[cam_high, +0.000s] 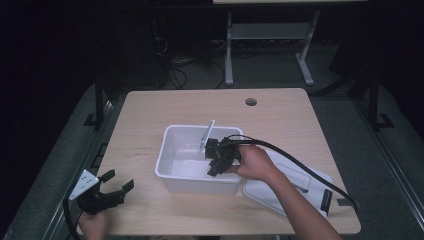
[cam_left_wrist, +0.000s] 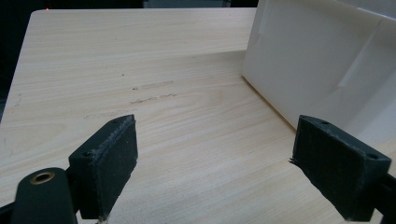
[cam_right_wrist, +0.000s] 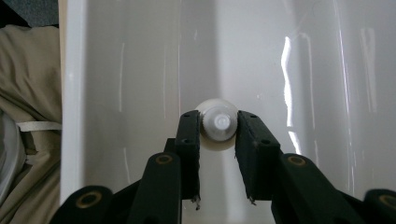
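Observation:
A white bin (cam_high: 163, 156) stands in the middle of the wooden table (cam_high: 150, 107). My right gripper (cam_high: 211, 156) reaches down inside it, shut on a small white round-capped object (cam_right_wrist: 217, 133) seen end-on between the pads, with the bin's glossy inner wall (cam_right_wrist: 116, 70) behind. In the high view a thin white strip (cam_high: 208, 132) slants up from the jaws toward the back rim. My left gripper (cam_high: 119, 179) hovers low at the table's front left corner, open and empty. Past its pads (cam_left_wrist: 112, 154) is the bin's outer wall (cam_left_wrist: 303, 56).
The bin's white lid (cam_high: 280, 192) lies flat to the bin's right, under the person's forearm, with a black latch (cam_high: 326, 200) at its near end. A cable hole (cam_high: 251, 102) is at the table's back. Beige cloth (cam_right_wrist: 28, 93) lies outside the bin's rim.

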